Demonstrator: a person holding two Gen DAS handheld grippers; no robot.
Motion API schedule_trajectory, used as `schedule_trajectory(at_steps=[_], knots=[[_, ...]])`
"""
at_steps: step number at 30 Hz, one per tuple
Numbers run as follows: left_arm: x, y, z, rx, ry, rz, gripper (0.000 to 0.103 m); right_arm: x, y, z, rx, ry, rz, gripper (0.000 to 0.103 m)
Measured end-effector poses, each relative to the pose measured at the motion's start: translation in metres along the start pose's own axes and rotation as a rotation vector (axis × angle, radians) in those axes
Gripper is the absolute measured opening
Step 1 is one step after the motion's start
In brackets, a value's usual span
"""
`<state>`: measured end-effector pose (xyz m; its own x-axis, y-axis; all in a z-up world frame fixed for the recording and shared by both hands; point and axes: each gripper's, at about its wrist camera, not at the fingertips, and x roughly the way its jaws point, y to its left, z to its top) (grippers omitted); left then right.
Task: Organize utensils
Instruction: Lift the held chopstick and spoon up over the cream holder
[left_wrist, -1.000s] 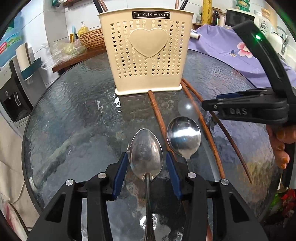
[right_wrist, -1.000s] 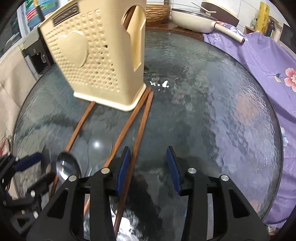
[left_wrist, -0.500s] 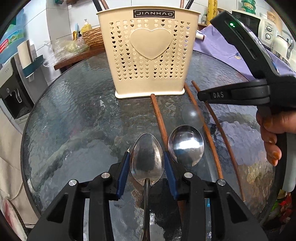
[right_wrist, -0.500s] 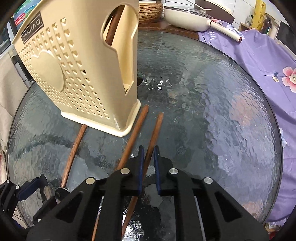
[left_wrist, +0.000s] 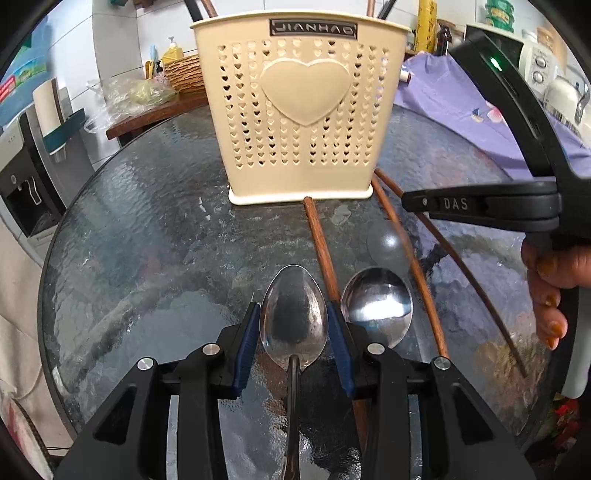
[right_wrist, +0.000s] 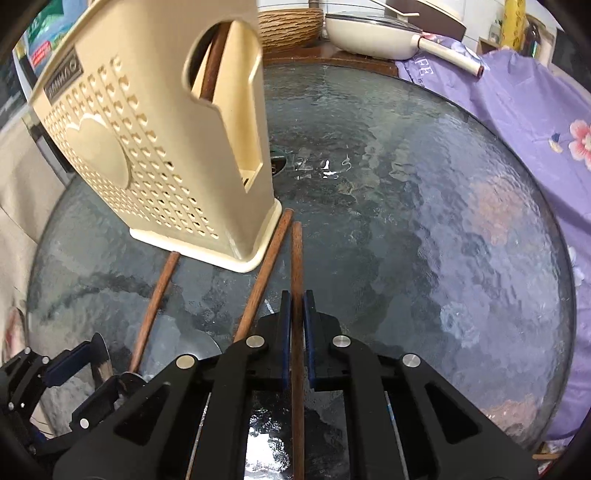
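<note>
A cream perforated utensil holder (left_wrist: 301, 110) stands on the round glass table (left_wrist: 147, 240); it also shows in the right wrist view (right_wrist: 159, 155). My left gripper (left_wrist: 293, 325) is shut on a steel spoon (left_wrist: 293, 314), pads against the bowl's sides. A second spoon (left_wrist: 376, 306) lies just right of it. My right gripper (right_wrist: 296, 317) is shut on a brown chopstick (right_wrist: 296, 266) and shows in the left wrist view (left_wrist: 480, 210). Two more chopsticks (right_wrist: 258, 284) lie by the holder (right_wrist: 155, 306).
A purple flowered cloth (right_wrist: 535, 122) covers the right side beyond the table. A white pan (right_wrist: 376, 33) and a woven basket (right_wrist: 288, 18) sit on a counter behind. A water dispenser (left_wrist: 26, 177) stands to the left. The left gripper appears in the right wrist view (right_wrist: 74, 373).
My right gripper closed on the chopstick and moved closer to the holder. My left gripper narrowed onto the spoon's bowl.
</note>
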<state>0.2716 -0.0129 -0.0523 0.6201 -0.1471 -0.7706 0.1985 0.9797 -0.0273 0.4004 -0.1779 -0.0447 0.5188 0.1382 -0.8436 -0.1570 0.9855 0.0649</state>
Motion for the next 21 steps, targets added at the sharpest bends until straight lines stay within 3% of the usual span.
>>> schedule_trajectory(at_steps=[12, 21], knots=[[-0.048, 0.009, 0.027, -0.042, -0.145, -0.068, 0.036, -0.067, -0.01, 0.0, 0.026, -0.159, 0.135, 0.007], [-0.094, 0.006, 0.037, -0.037, -0.25, -0.083, 0.036, -0.124, -0.009, -0.009, -0.022, -0.246, 0.259, 0.007]])
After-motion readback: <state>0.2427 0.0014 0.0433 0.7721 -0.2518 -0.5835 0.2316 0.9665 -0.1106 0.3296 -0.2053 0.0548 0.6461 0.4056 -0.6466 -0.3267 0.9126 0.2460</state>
